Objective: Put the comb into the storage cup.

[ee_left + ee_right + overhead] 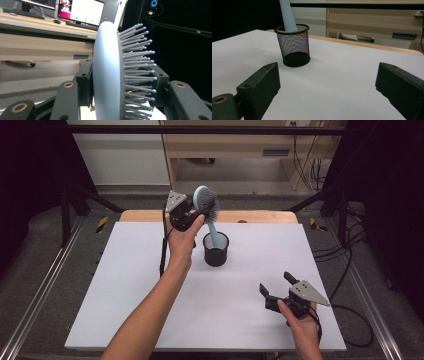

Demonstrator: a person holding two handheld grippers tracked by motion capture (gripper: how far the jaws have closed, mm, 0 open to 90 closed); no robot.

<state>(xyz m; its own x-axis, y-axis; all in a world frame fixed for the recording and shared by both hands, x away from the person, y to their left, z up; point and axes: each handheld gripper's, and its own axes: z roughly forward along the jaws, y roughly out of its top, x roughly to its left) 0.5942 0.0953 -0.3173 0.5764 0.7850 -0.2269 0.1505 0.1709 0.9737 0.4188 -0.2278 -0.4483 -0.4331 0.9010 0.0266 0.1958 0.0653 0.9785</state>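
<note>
While the left tongs (202,209) pinch the hairbrush (206,202) by its head, its handle stands in the mesh cup (216,249); the right tongs (275,285) rest spread on the counter (125,290), well apart.

high view looks down on the table (150,310); right gripper view, low, shares its mesh cup (294,45).

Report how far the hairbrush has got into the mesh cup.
Done: the hairbrush is gripped by its head in the left tongs, and its handle tip sits inside the black mesh cup. In hand: the brush hangs upright in that grip, not released. Left: letting go so it rests in the cup. The right tongs are open and idle above the white table.
</note>
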